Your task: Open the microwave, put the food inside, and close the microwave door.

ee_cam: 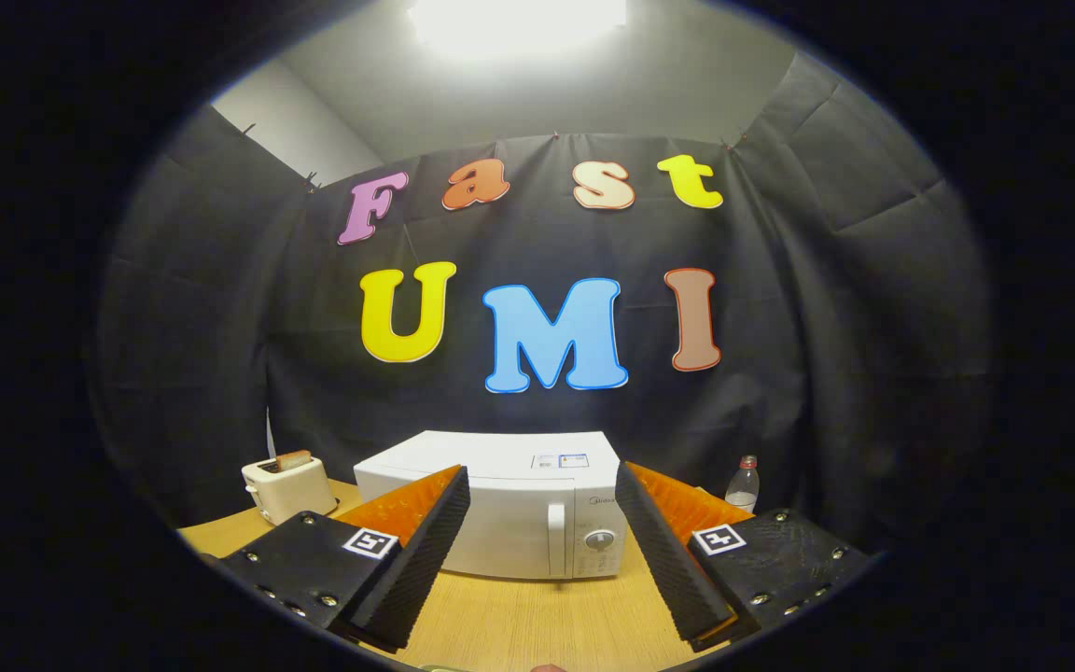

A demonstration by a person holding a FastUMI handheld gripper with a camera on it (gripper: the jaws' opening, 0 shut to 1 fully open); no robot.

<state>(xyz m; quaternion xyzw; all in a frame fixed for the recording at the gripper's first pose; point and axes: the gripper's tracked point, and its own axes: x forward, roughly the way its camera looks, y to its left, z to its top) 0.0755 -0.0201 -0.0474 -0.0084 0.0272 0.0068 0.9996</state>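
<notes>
Still at step one by the look of it: door shut, so opening comes first. Best to go for the vertical handle [556, 539] on the front of the microwave [500, 509], just left of the control panel with its round knob [599, 539]. Probably hinged on the far left, so worth hooking behind the handle or pinching it, then pulling back in an arc rather than straight out, or the whole light box may slide on the wooden table [519, 621]. Slow and steady, no yanking. As for looks: white boxy microwave, flat top with a small sticker near its back right, door taking up most of the front, sat square on the table against the black cloth wall. Left of the microwave, a small cream toaster [287, 485] with a slice of something poking out the top, possibly the food, can't say for sure. Right of the microwave, a clear plastic bottle [742, 483], partly behind a finger. Gripper [542, 551] spread wide, gripping nothing, fingers framing the microwave and short of it, not touching.
</notes>
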